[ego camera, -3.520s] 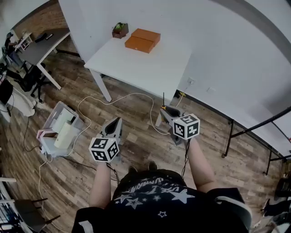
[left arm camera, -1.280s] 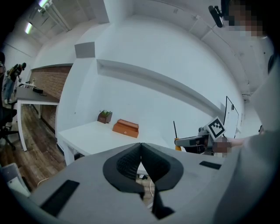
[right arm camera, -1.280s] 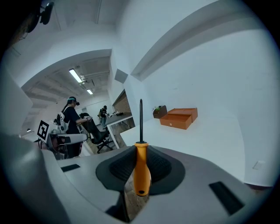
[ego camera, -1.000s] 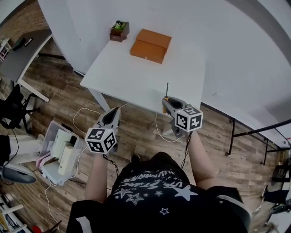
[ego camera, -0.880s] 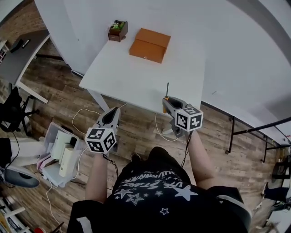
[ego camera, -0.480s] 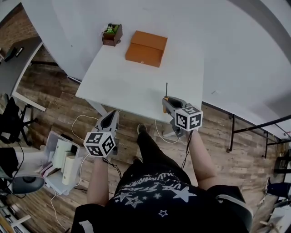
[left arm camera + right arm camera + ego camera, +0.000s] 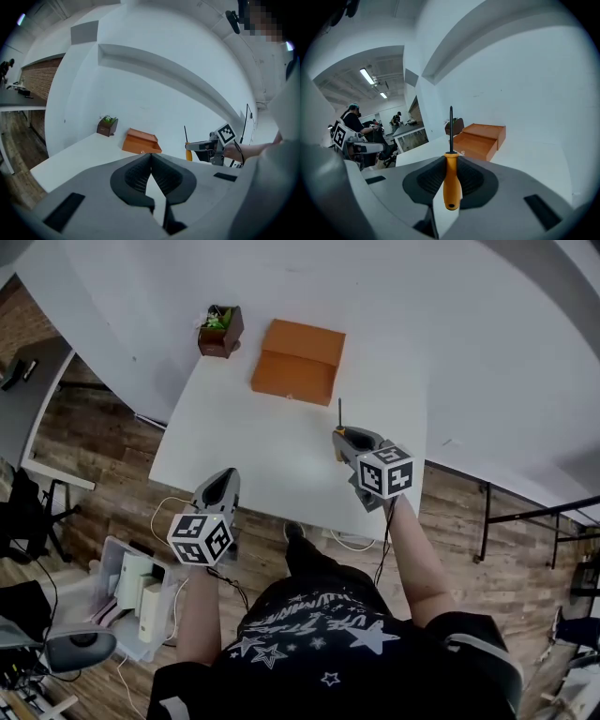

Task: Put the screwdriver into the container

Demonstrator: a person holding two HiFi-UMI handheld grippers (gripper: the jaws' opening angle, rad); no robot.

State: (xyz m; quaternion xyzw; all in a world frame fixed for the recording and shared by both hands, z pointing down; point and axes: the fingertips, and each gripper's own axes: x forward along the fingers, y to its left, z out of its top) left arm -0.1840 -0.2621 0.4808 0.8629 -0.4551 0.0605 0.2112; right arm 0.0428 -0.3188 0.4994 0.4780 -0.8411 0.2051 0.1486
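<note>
Smooth white table (image 7: 234,451) has been reached now; slim orange-handled screwdriver (image 7: 451,180) is kept clamped by the right gripper (image 7: 339,436), left gripper (image 7: 151,172) closed, empty.

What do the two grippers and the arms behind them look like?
The left gripper and right gripper are alike: grey wedge-shaped shells with black ribbed pads. Each carries a white cube with black square markers, and a thin black cable trails from each. The arms are bare below a black shirt printed with white stars.
</note>
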